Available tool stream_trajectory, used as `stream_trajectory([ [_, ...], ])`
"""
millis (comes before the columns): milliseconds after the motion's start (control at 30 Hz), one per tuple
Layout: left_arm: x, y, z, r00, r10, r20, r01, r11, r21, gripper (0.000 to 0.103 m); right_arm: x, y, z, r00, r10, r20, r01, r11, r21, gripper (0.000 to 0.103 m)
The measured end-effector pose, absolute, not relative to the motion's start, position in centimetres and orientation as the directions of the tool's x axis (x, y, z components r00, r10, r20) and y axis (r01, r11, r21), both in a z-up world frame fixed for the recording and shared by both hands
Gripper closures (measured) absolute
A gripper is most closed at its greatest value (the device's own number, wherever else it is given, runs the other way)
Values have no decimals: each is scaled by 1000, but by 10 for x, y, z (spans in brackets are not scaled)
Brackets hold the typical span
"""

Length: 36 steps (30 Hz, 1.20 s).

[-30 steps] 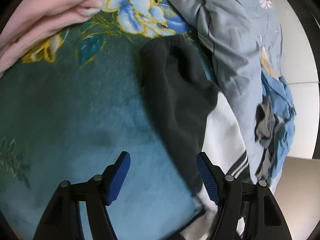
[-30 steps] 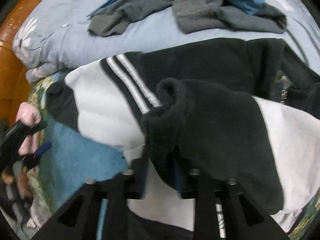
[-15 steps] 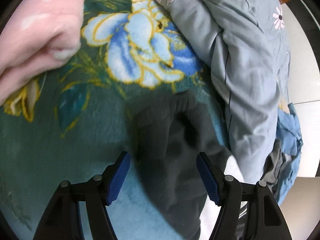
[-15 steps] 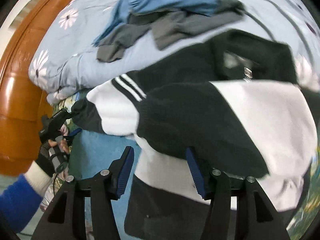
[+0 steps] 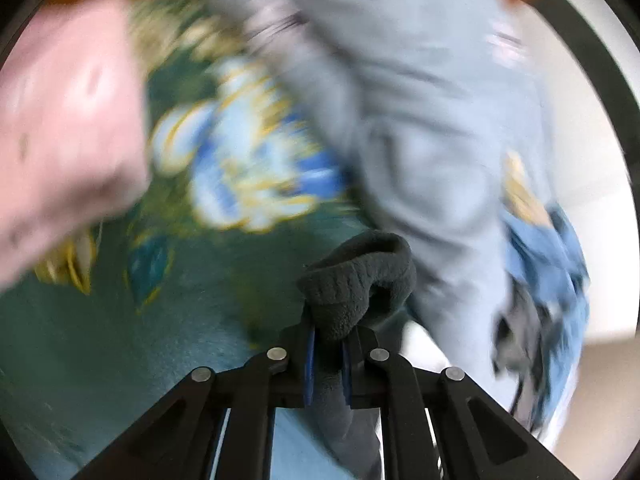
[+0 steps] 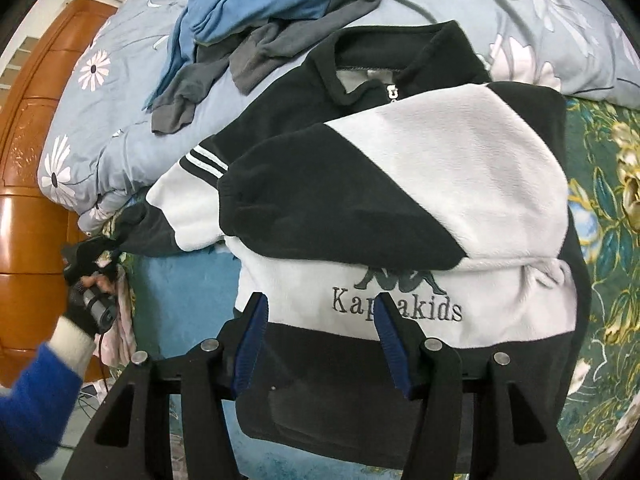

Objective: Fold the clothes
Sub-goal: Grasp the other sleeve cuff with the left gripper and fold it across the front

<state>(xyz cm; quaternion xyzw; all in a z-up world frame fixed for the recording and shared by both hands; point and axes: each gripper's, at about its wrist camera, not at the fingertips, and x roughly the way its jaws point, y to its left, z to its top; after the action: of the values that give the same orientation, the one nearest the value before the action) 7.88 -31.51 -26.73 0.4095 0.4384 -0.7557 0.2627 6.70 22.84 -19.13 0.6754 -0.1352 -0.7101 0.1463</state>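
Observation:
A black-and-white fleece jacket [image 6: 440, 184] lies on the bed, one sleeve folded across its chest above the logo. My right gripper [image 6: 321, 304] hovers open over the jacket's lower front, its pads touching nothing. In the left wrist view my left gripper [image 5: 326, 332] has its jaws closing on the dark sleeve cuff [image 5: 360, 276], which bunches up above the blue pads. The right wrist view shows that other sleeve [image 6: 148, 228] stretched out to the left, with its end in the left gripper [image 6: 86, 256] held by a hand in a dark glove.
A green floral blanket [image 5: 120, 340] covers the bed. A grey-blue duvet [image 6: 120, 128] with daisies lies behind the jacket, with a pile of blue and grey clothes [image 6: 260, 12] on it. Pink cloth [image 5: 64, 120] lies at the left. A wooden headboard [image 6: 28, 200] stands beyond.
My left gripper closed on the dark cuff and lifted it. My right gripper let go of the folded sleeve, opened and drew back over the jacket's front.

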Motion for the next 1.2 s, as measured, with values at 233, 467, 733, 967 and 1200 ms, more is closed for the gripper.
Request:
stream_trajectory([
  [233,53,-215,-141,-665,-2,-747,466,-782,-414,93,73,254,-181,-97,-427,-899,-38,-901,432,47],
  [467,9,-54,-62,-734,222,-641,99,-900,-425,93,84,296,-178,-162,-456,-875,-133,-869,477,47],
  [733,-16,129,-110,-529,440,-726,-180,-894,-410,93,95,379,-192,-242,-421,-874,-318,-816,482,47],
  [967,-21,226,-183,-297,503,-812,-253,-861,-441,93,113,440,-203,-260,-357,-897,-443,-782,439,47],
  [1200,-18,265,-243,-133,461,-878,-293,-864,-409,89,121,467,-211,-256,-335,-907,-493,-762,420,47],
])
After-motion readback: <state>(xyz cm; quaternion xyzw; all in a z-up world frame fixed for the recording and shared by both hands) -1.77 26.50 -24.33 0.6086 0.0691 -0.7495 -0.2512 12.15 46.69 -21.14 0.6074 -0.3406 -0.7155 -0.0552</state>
